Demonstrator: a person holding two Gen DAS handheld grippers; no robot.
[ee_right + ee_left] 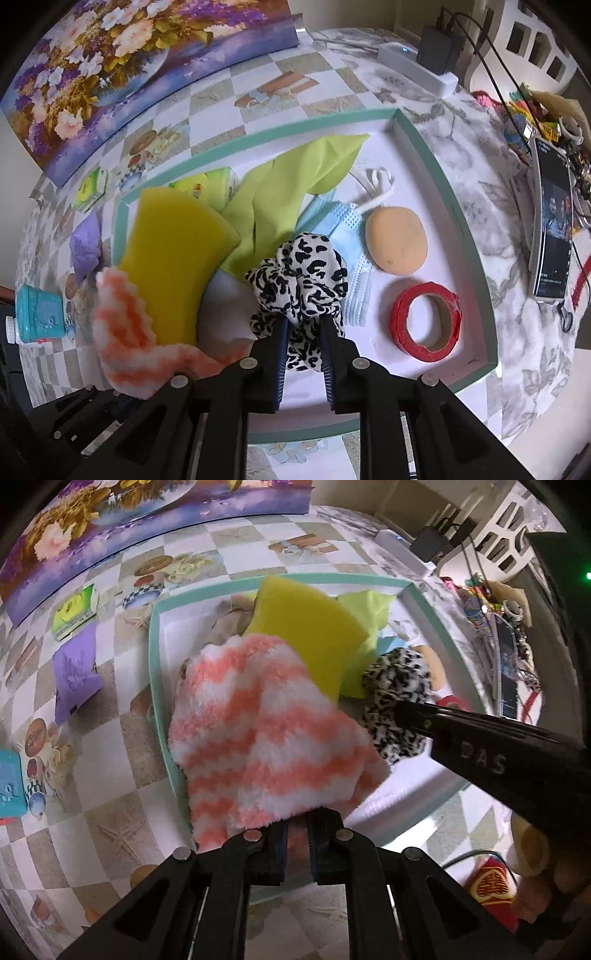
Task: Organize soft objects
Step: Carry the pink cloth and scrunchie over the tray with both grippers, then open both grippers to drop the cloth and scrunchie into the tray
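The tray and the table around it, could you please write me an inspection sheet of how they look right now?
Surface: table under a checked printed cloth; a teal-rimmed white tray sits on it.
Job's things: in the tray, yellow sponge, lime cloth, blue face mask, beige puff, red tape roll.
Clutter: purple packet, green packet and teal box on the cloth; phone to the right.
Grippers: left gripper shut on a pink striped sock; right gripper shut on a black-and-white scrunchie; both over the tray.
Cables: black leads from a power strip.
Surroundings: flower painting behind.
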